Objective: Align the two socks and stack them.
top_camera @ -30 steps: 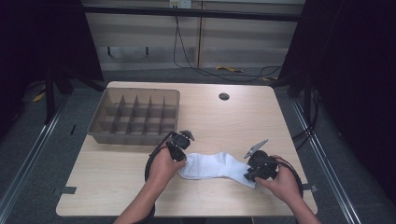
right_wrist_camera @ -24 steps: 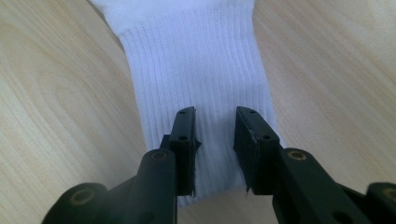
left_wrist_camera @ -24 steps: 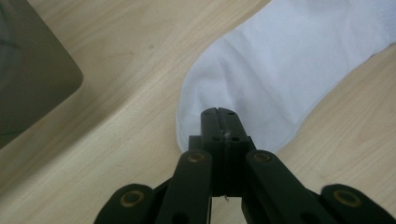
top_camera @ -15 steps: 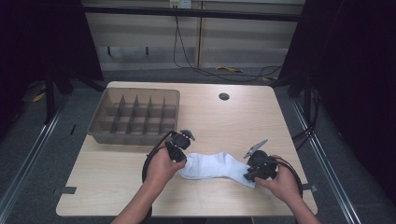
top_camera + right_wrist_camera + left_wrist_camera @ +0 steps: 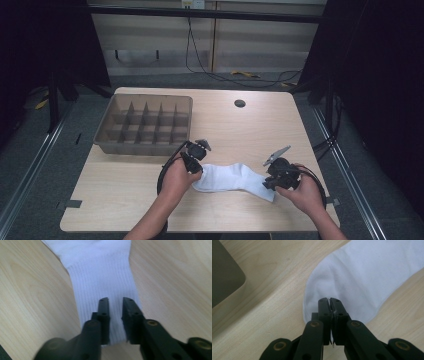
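Lying flat near the front edge of the light wooden counter (image 5: 150, 200), the white sock (image 5: 231, 178) stretches between the two hands. The left hand-held gripper (image 5: 329, 301) has its jaws pressed together on the sock's rounded toe end, a thin fold of fabric pinched between them. The right hand-held gripper (image 5: 115, 301) straddles the ribbed cuff; its jaws have just been closing, with the cuff between them and a narrow gap left. A grey compartment tray (image 5: 102, 131) sits behind the left hand.

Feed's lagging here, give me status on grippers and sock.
Left gripper shut on sock toe. Right gripper closing over ribbed cuff, gap showing. Nothing in the way.
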A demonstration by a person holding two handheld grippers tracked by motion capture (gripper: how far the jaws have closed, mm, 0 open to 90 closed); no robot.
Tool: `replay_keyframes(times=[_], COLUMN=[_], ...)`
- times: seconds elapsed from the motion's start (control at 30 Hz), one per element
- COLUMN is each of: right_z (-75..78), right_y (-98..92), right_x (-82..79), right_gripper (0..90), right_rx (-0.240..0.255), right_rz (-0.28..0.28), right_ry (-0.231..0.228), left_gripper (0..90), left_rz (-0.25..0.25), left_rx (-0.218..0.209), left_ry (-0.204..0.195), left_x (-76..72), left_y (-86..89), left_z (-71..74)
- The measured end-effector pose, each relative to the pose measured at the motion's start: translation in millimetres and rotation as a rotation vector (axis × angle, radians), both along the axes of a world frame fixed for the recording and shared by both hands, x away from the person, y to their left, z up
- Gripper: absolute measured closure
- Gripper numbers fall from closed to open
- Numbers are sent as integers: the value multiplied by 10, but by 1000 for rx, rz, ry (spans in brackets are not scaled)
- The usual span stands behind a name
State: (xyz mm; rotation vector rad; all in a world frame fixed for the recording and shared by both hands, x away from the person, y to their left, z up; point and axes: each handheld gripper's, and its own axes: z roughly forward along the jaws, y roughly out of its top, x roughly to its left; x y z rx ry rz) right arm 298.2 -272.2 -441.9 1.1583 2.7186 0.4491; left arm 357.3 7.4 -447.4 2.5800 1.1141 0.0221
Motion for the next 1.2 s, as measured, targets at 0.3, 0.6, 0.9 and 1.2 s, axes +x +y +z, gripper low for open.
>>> replay_keyframes(times=[0.3, 0.6, 0.9, 1.2], right_z=[-141, -169, -175, -178], right_y=[-20, 31, 23, 27], right_x=[5, 6, 24, 15], right_gripper=[900, 900, 900, 900], right_rx=[16, -13, -4, -5], right_rz=[-13, 3, -1, -5], right_ry=[16, 21, 34, 30], left_gripper=[813, 900, 900, 891], left_rz=[2, -2, 23, 31], left_rx=[47, 69, 21, 52], left_ry=[-4, 6, -8, 32], left_x=[5, -1, -62, -88], left_y=[-51, -49, 72, 104], left_z=[-112, -86, 206, -88])
